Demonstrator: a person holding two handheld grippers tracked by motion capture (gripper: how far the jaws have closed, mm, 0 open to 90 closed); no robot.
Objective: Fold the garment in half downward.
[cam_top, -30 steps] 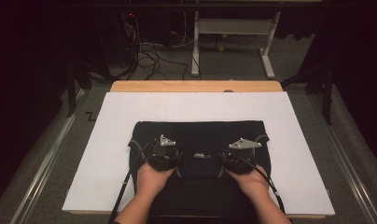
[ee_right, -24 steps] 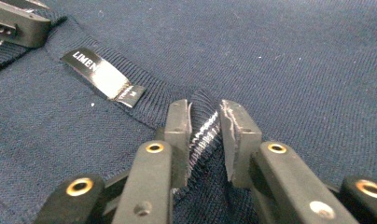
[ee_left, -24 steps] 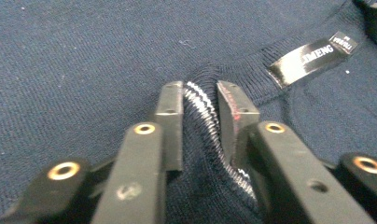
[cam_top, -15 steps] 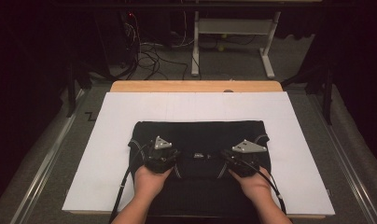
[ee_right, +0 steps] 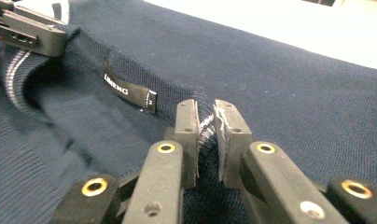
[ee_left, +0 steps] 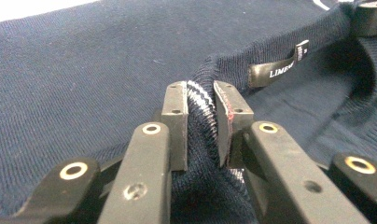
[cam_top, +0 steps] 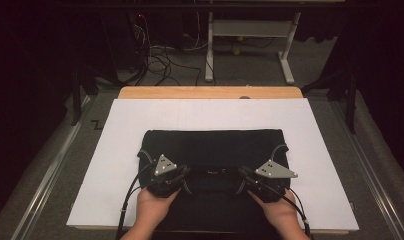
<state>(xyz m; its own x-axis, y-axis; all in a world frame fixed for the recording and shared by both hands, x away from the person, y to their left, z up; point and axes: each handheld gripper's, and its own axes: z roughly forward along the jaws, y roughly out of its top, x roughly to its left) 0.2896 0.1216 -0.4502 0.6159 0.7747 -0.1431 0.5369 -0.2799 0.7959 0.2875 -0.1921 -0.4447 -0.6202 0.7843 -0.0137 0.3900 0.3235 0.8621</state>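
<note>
A dark navy sweater (cam_top: 215, 150) lies flat on the white sheet (cam_top: 105, 165) covering the table, a little toward the near edge, with its neck opening facing the person. Both grippers sit on that neckline. The left gripper (ee_left: 199, 121) has its two black jaws pinched on the ribbed collar (ee_left: 198, 100), the striped edge bunched up between the pads; the jaws have just been closing, and the fold of knit now fills the narrow gap between them. In the high view this gripper sits at about 7 o'clock on the sweater, held in the left hand (cam_top: 152, 210).

The right gripper (ee_right: 206, 135) is pinched the same way on the collar's other side, a ridge of navy knit squeezed between its pads; its jaws too have just been closing. From above it sits at roughly 5 o'clock on the sweater, in the right hand (cam_top: 277, 212).

Between the two grips, at about 6 o'clock, the black neck label (ee_right: 128, 92) with white lettering lies inside the collar.
</note>
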